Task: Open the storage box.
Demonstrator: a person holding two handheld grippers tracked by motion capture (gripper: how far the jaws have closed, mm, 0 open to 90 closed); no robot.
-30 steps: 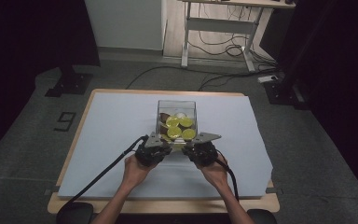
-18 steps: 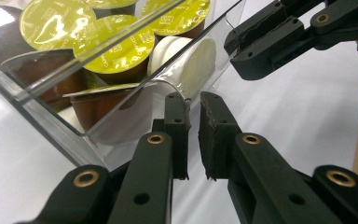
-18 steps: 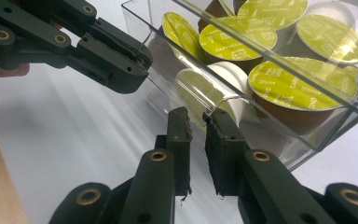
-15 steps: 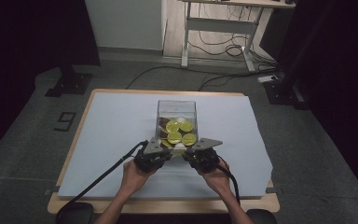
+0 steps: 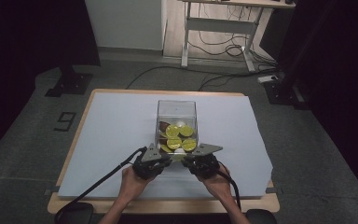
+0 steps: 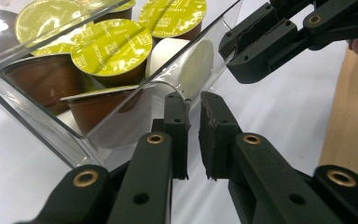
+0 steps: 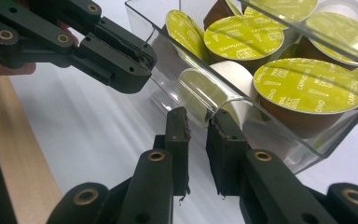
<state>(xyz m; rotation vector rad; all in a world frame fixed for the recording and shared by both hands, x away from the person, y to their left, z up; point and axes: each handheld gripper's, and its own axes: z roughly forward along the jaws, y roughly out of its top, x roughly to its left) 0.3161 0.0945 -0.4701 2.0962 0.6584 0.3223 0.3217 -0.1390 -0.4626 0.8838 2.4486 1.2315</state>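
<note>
While both grippers meet at its near wall, the clear square plastic box [image 5: 176, 112] stands on the white sheet [image 5: 112, 135] covering the wooden table [image 5: 74, 122], about mid-table and a little toward the person.

Going left to right in the high view: the left part of the sheet lies bare, with wide room out to the table's left edge. Next comes the left gripper [image 5: 161, 157], held in the left hand [image 5: 133, 182], its cable trailing off toward the near-left corner. In the left gripper view its jaws are clenched on the rim of the box's near wall, the thin clear edge pinched between the pads. Inside the box lie coffee capsules [image 5: 178, 136]: brown cups with lime-green foil lids, and a few white ones, heaped loosely and tilted various ways. The right gripper [image 5: 192, 158], in the right hand [image 5: 216, 182], sits just beside the left; the right gripper view shows its jaws likewise clamped on the same wall edge, close to the other pair. Farther right, the sheet is bare again, well clear to the table's right edge. The near wooden edge runs just behind the hands.
</note>
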